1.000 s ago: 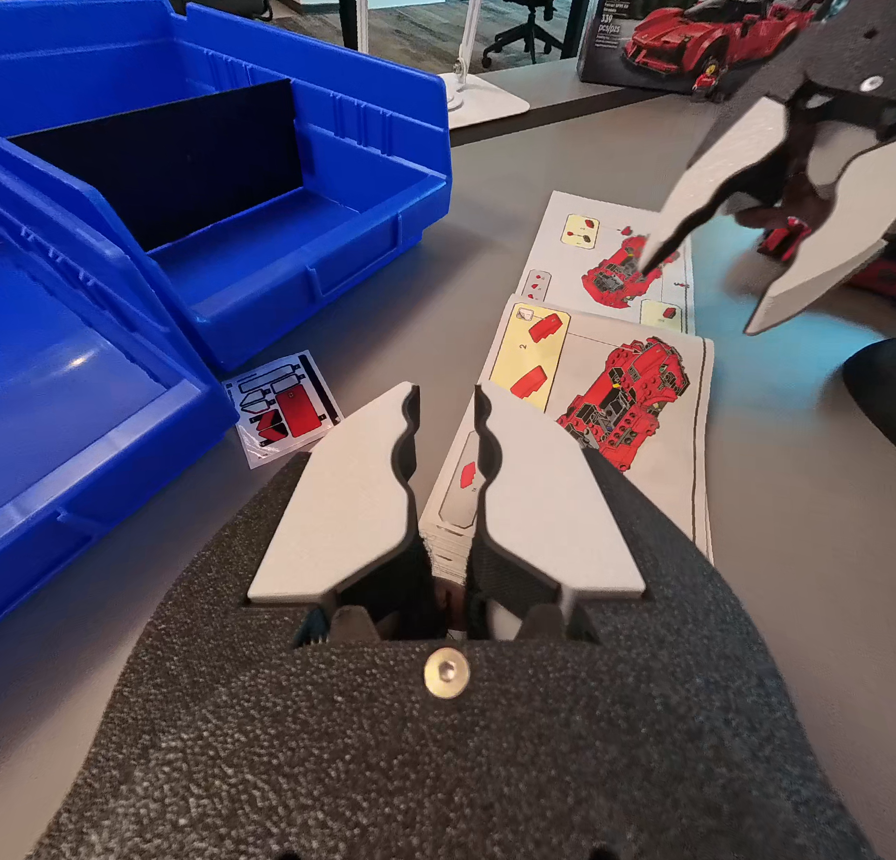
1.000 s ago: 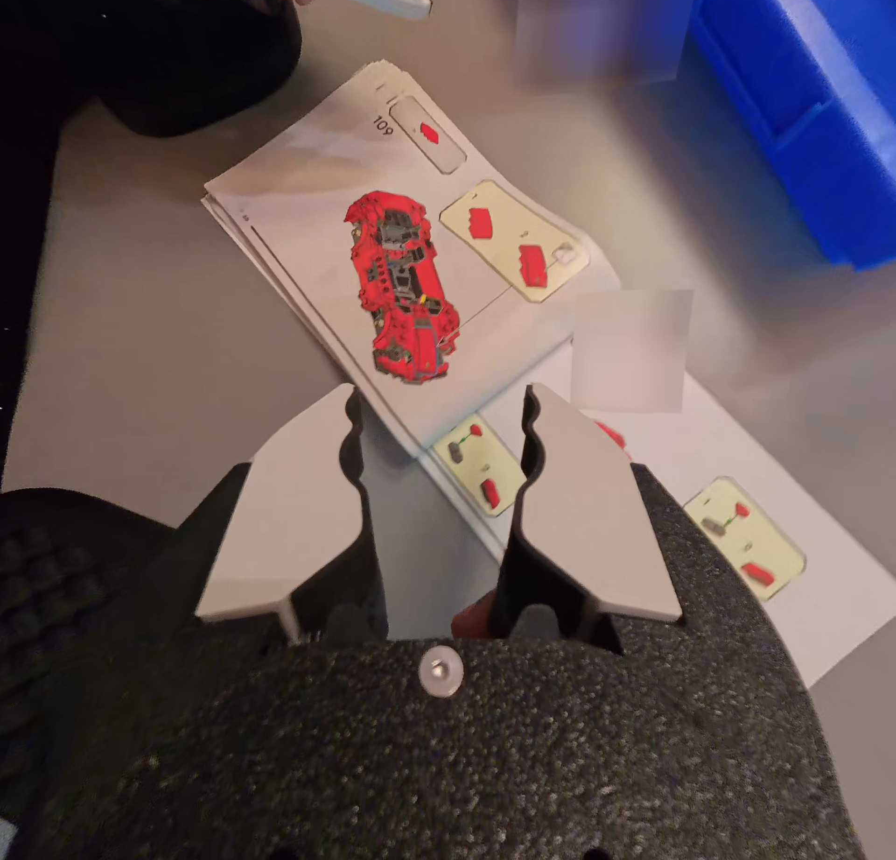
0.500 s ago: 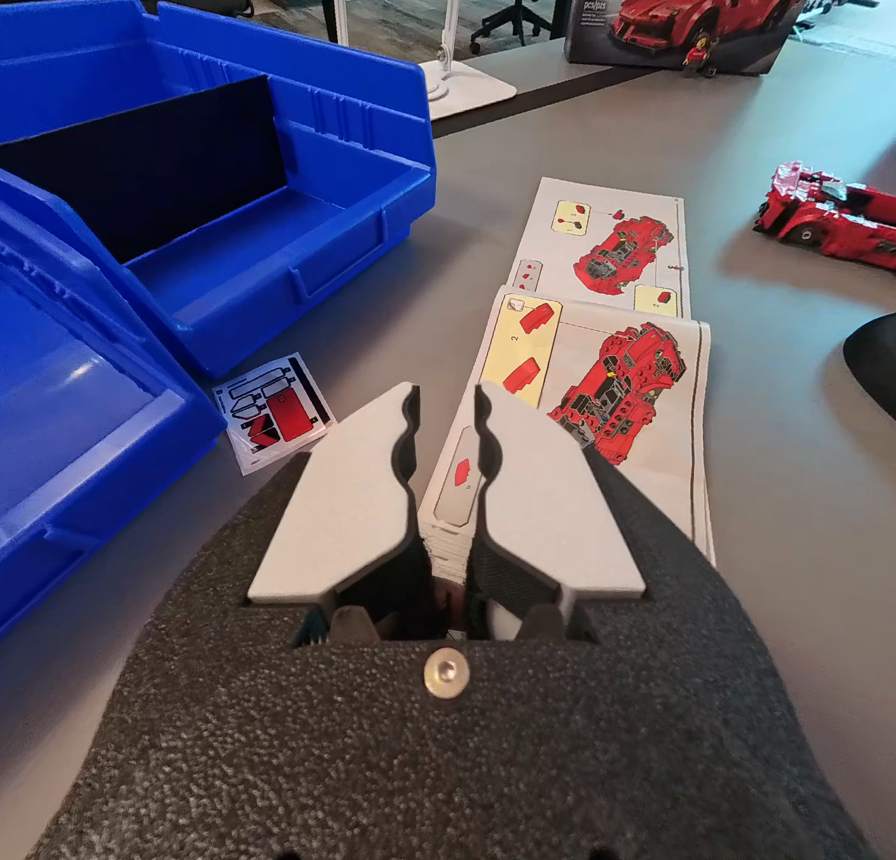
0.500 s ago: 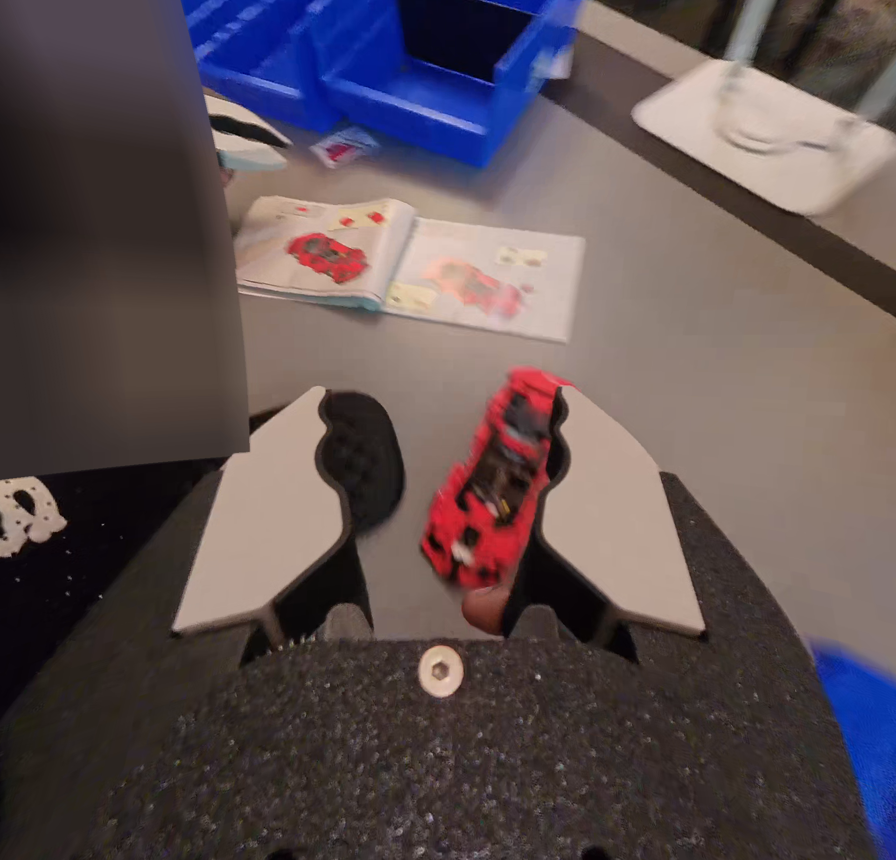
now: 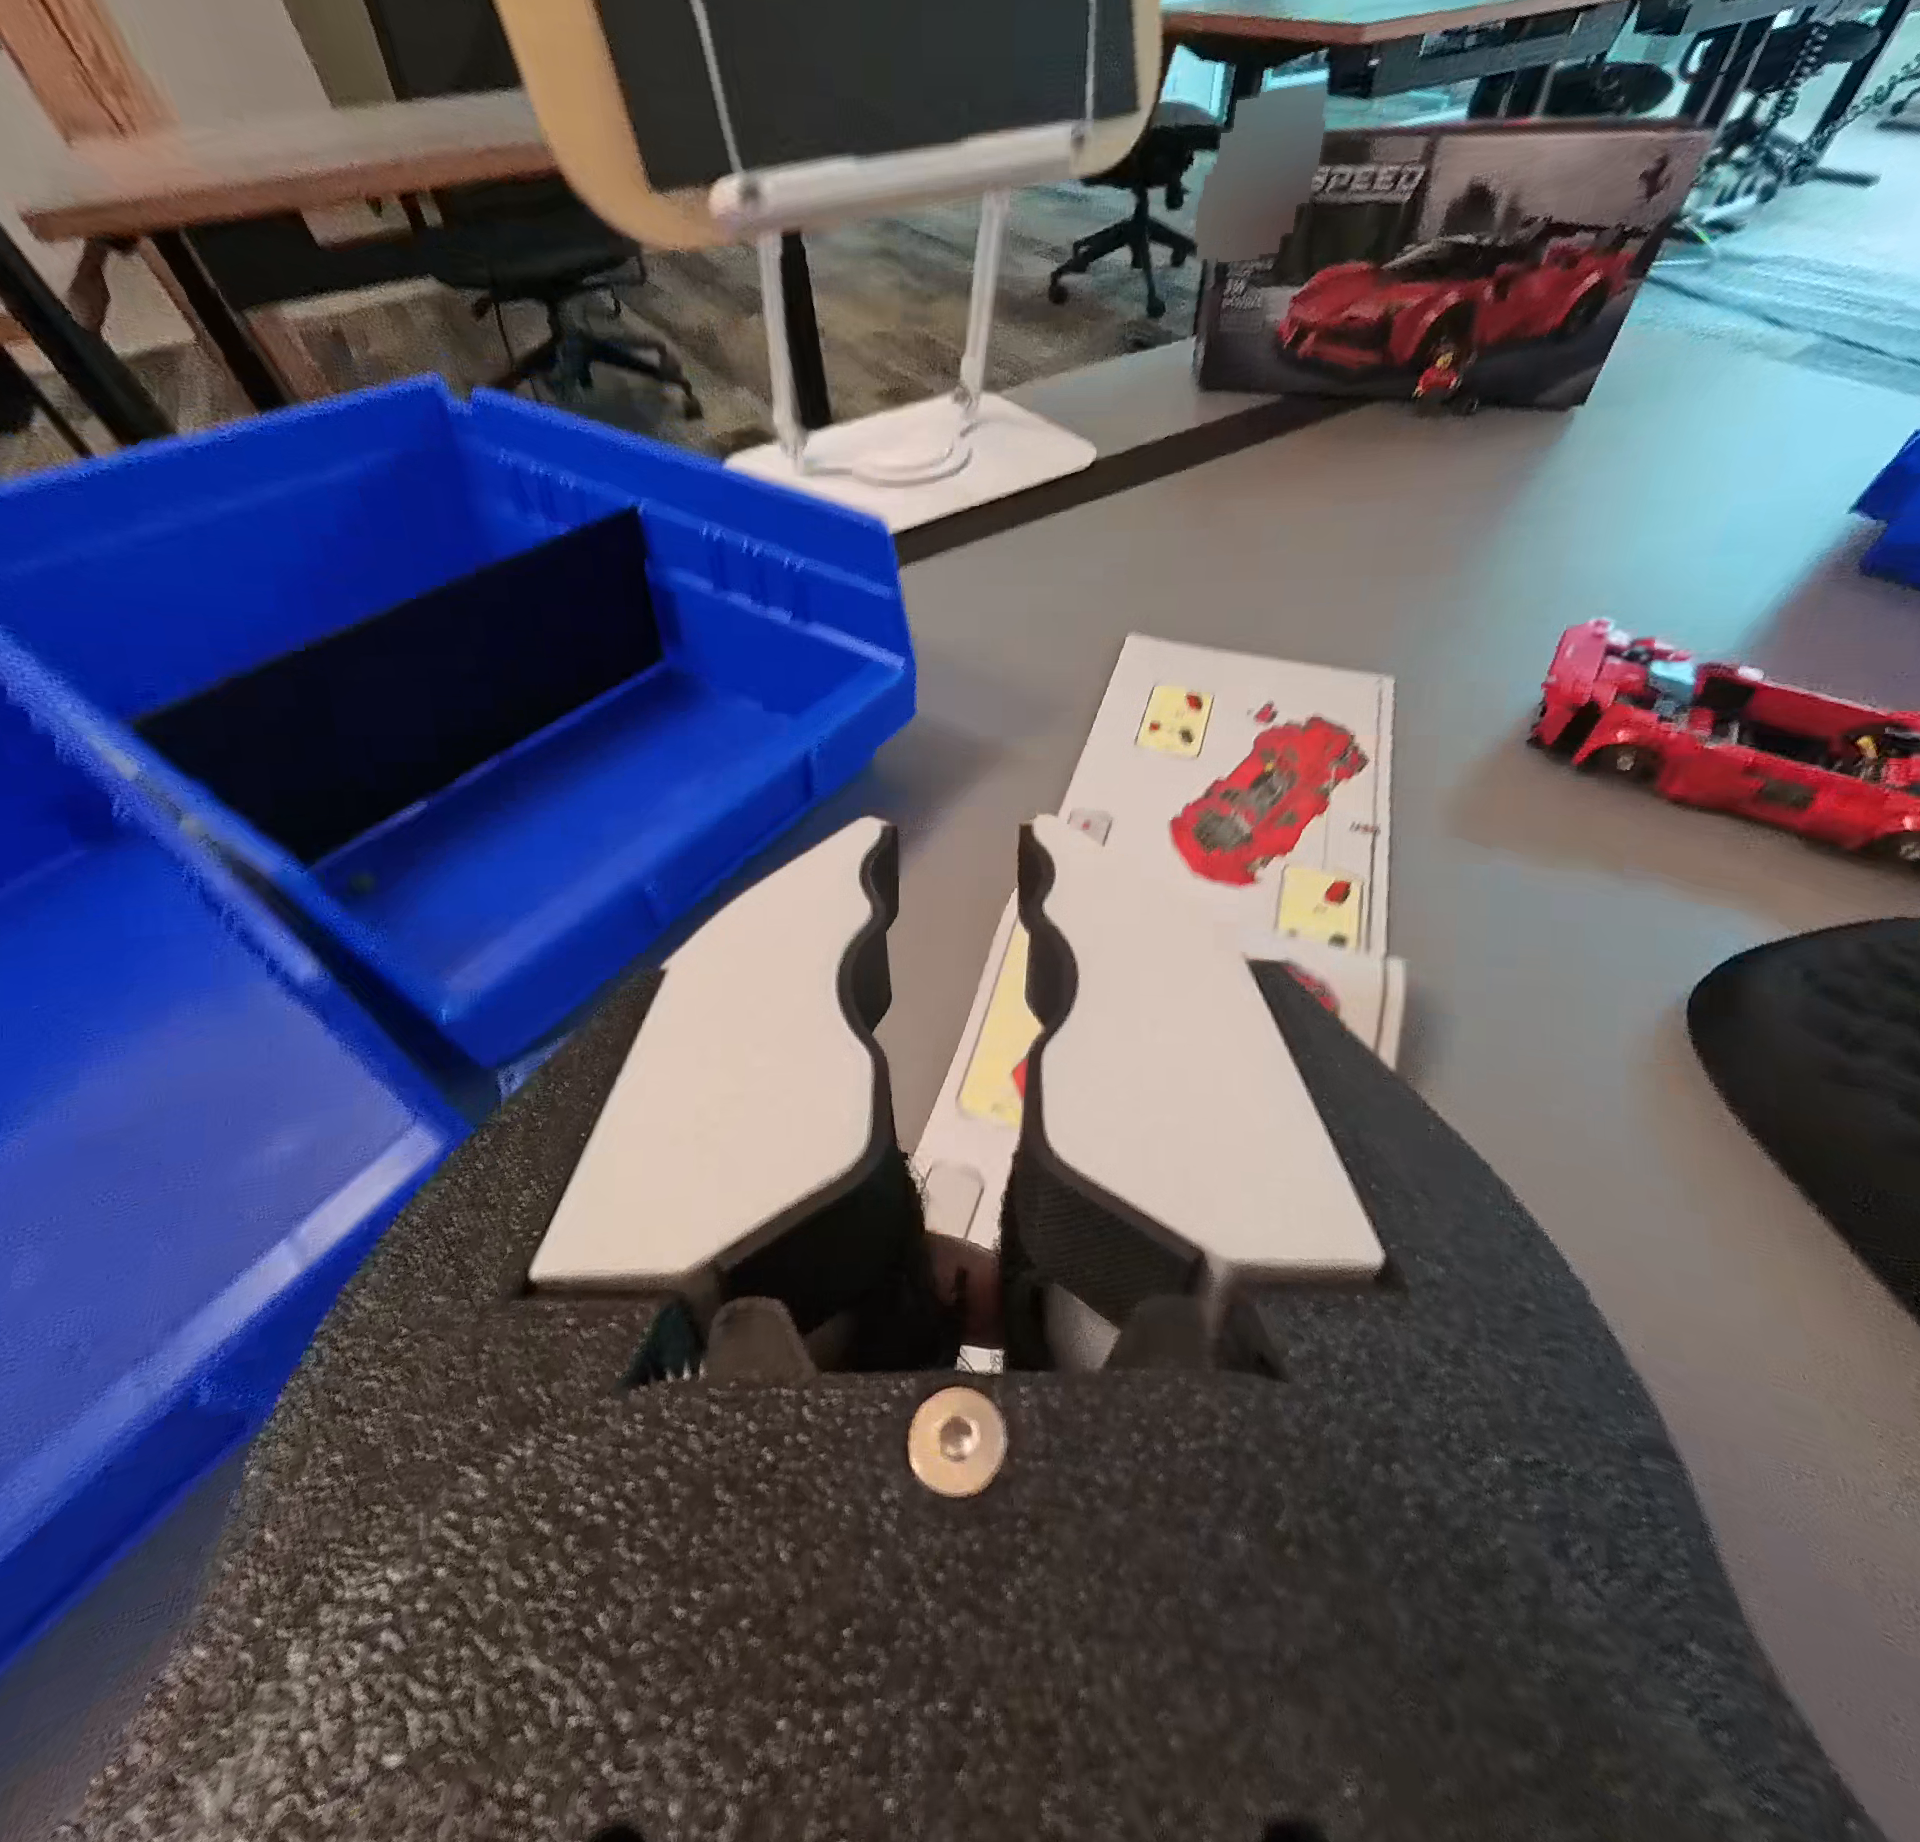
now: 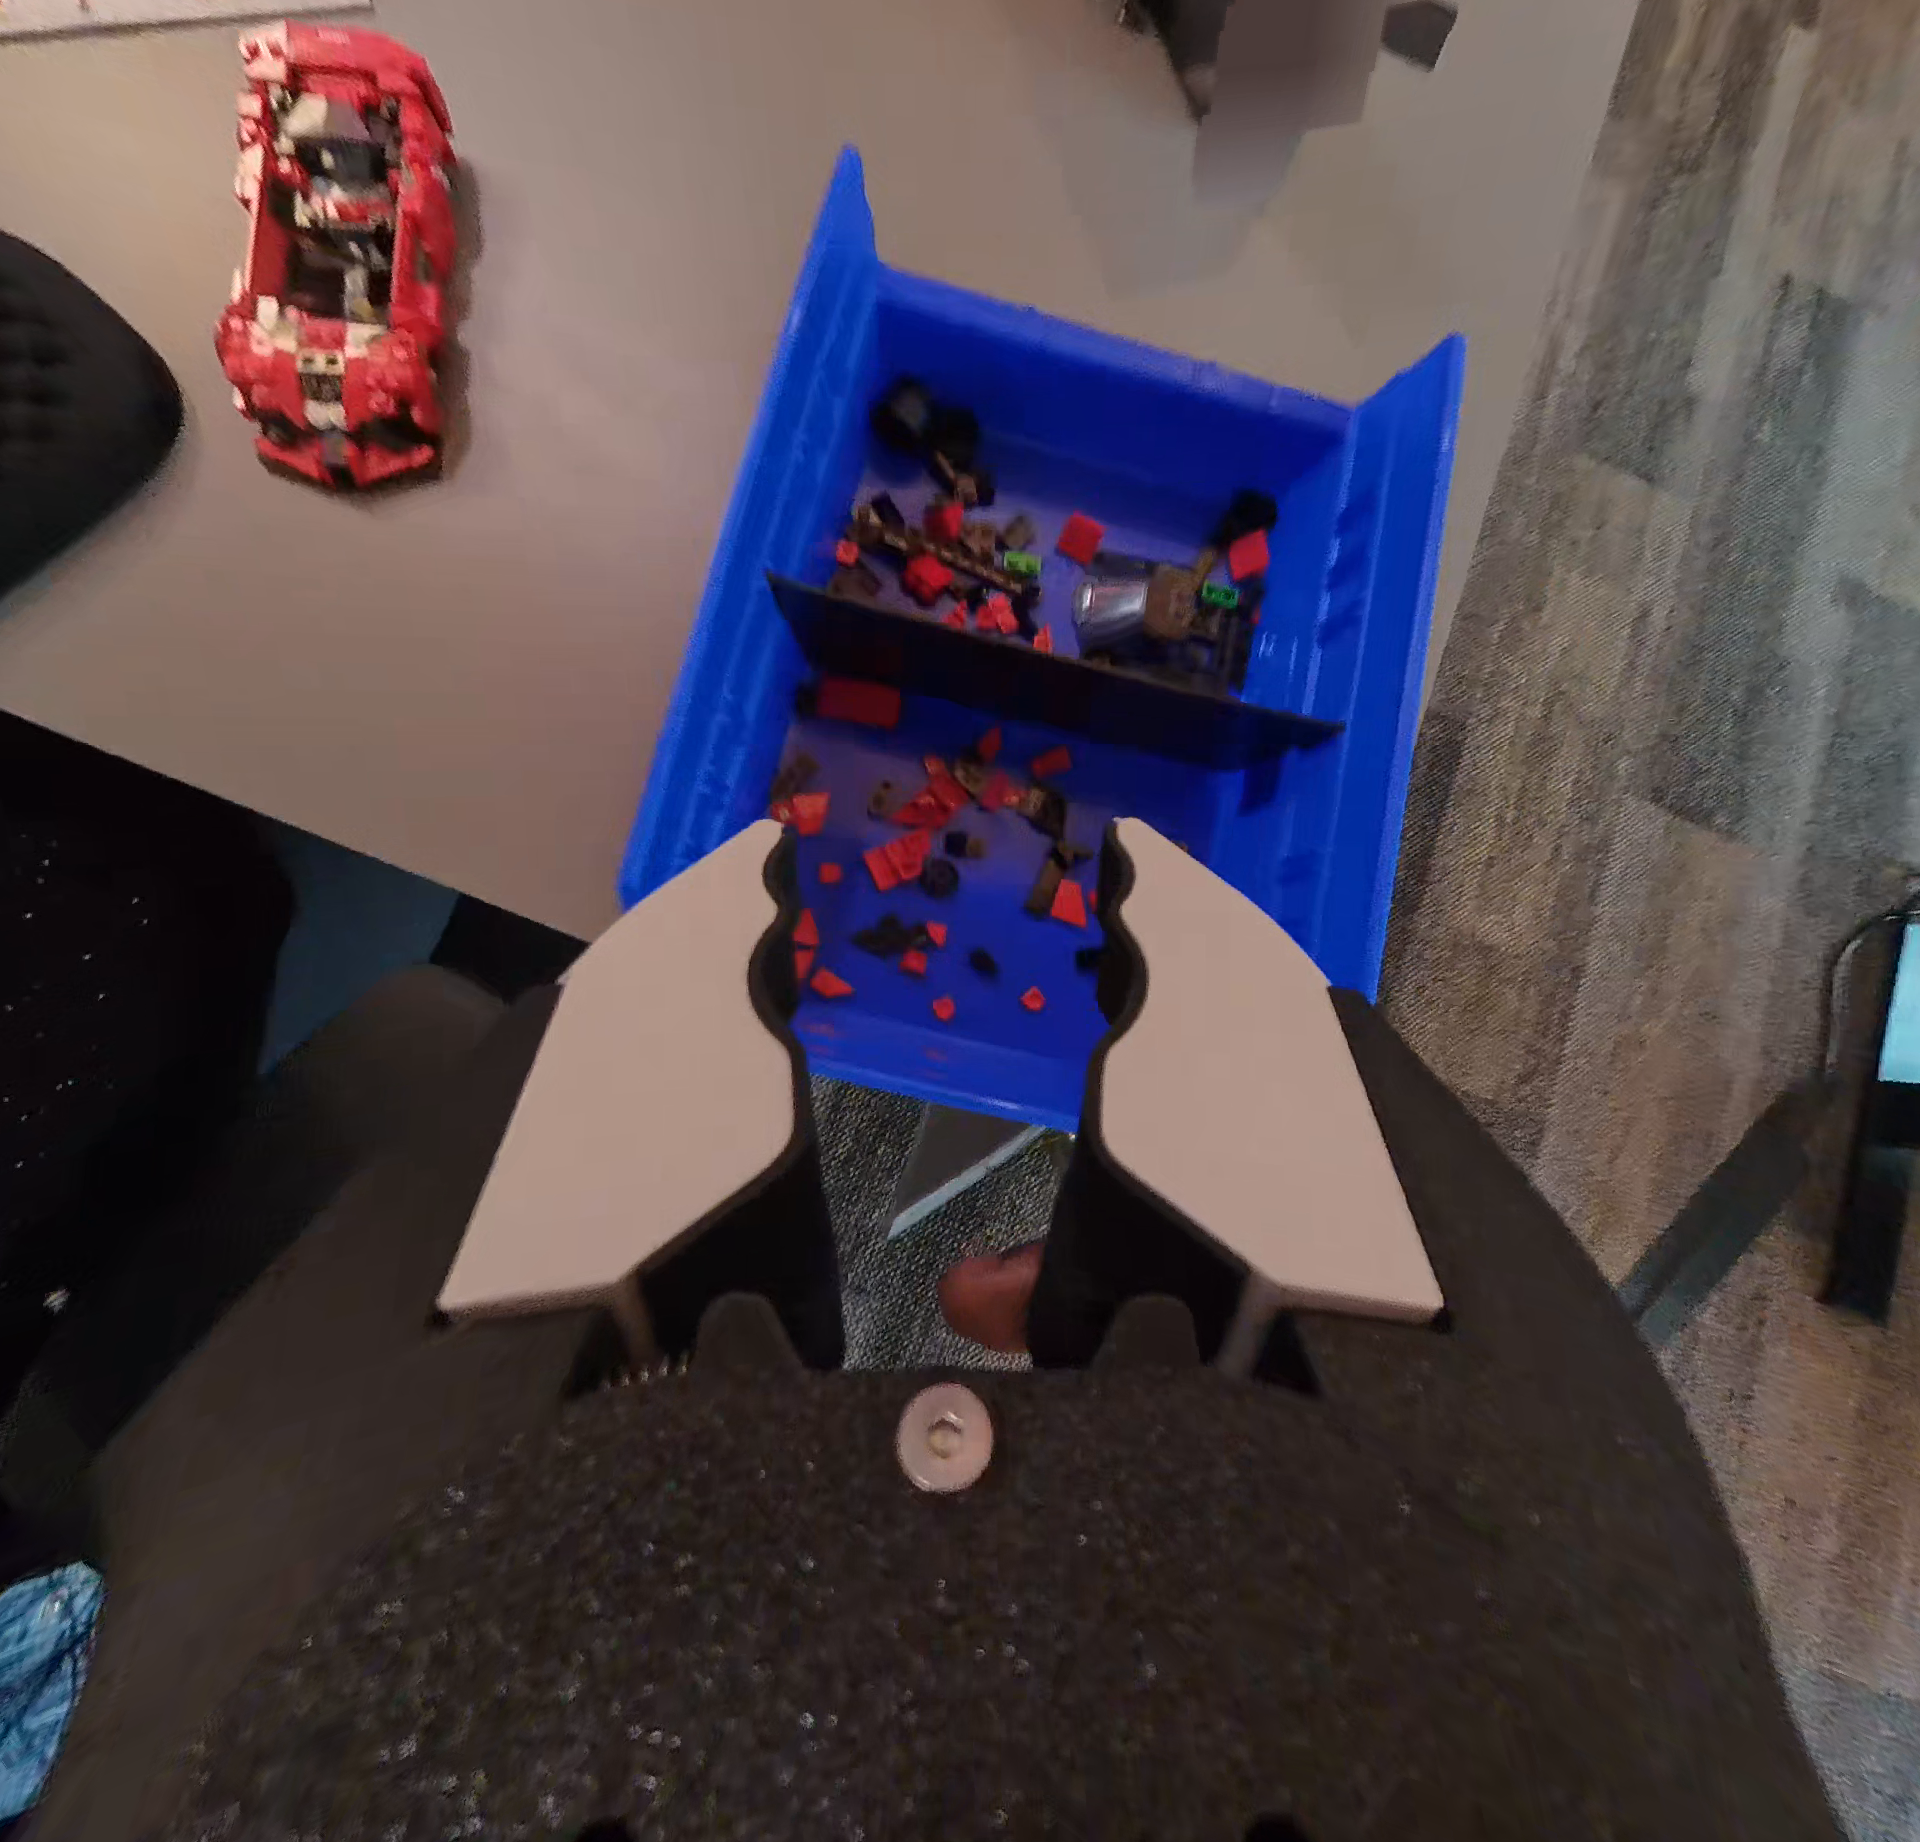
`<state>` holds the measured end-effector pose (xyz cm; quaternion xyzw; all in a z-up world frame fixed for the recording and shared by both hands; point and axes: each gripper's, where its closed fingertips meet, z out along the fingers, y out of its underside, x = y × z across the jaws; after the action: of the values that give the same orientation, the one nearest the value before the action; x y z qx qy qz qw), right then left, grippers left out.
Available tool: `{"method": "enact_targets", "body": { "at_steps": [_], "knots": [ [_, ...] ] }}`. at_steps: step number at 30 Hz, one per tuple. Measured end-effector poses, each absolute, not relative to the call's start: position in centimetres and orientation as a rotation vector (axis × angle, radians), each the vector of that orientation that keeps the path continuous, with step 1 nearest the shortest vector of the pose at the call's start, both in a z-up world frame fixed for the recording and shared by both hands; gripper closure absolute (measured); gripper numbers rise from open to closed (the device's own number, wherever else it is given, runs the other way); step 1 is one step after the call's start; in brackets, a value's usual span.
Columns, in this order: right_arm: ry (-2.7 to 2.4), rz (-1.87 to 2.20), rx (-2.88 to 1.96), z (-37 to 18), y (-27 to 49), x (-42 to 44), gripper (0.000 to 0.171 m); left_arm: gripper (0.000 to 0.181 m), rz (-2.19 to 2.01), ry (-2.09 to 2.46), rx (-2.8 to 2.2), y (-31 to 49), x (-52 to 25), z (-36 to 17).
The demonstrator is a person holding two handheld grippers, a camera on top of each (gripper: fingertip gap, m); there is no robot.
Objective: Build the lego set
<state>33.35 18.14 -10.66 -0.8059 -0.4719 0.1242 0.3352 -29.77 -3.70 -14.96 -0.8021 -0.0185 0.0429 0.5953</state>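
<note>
A partly built red Lego car (image 5: 1745,743) stands on the grey table at the right; it also shows in the right wrist view (image 6: 332,254). The open instruction booklet (image 5: 1247,805) lies just ahead of my left gripper (image 5: 956,842), which is empty with only a narrow gap between its fingers. My right gripper (image 6: 948,836) is open and empty, held above a blue bin (image 6: 831,390) at the table's edge. Loose red and black bricks (image 6: 935,857) lie in both halves of that bin, split by a black divider (image 6: 1039,670).
Two empty blue bins (image 5: 468,701) stand at the left of the booklet. The set's box (image 5: 1455,275) and a white stand base (image 5: 914,452) are at the back. A dark mesh object (image 5: 1818,1065) sits at the right. Floor (image 6: 1662,649) lies beyond the parts bin. One gripper's finger ends stand about 65 centimetres off the other's.
My right gripper has swung from over the booklet, past the red car, to above the parts bin. My left gripper has tilted up and drawn back a little; the sticker sheet is out of view.
</note>
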Motion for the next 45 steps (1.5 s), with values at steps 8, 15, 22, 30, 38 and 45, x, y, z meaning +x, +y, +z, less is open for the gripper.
{"method": "enact_targets", "body": {
  "at_steps": [8,15,22,30,38,45],
  "knots": [
    [-1.519,0.336,-2.176,-16.1,19.3,34.9,0.121,0.160,0.187,0.101,-1.899,1.0,-25.4,-12.4],
    [-1.875,0.405,-2.064,-18.9,18.9,32.5,0.120,0.160,0.111,0.116,-1.905,4.2,-23.4,-11.6],
    [-2.094,0.497,-1.959,-21.1,18.6,30.9,0.129,0.160,0.143,0.073,-1.959,4.8,-24.2,-12.9],
    [-2.234,0.638,-1.522,-22.8,17.8,26.2,0.145,0.160,0.199,-0.010,-1.996,4.7,-26.0,-14.0],
    [-2.256,0.639,-1.674,-25.7,18.2,25.6,0.123,0.160,0.193,-0.015,-1.992,4.4,-25.5,-14.8],
    [-2.350,0.514,-1.701,-28.1,17.7,26.6,0.084,0.160,0.158,0.003,-2.014,5.1,-25.4,-15.7]
  ]
}}
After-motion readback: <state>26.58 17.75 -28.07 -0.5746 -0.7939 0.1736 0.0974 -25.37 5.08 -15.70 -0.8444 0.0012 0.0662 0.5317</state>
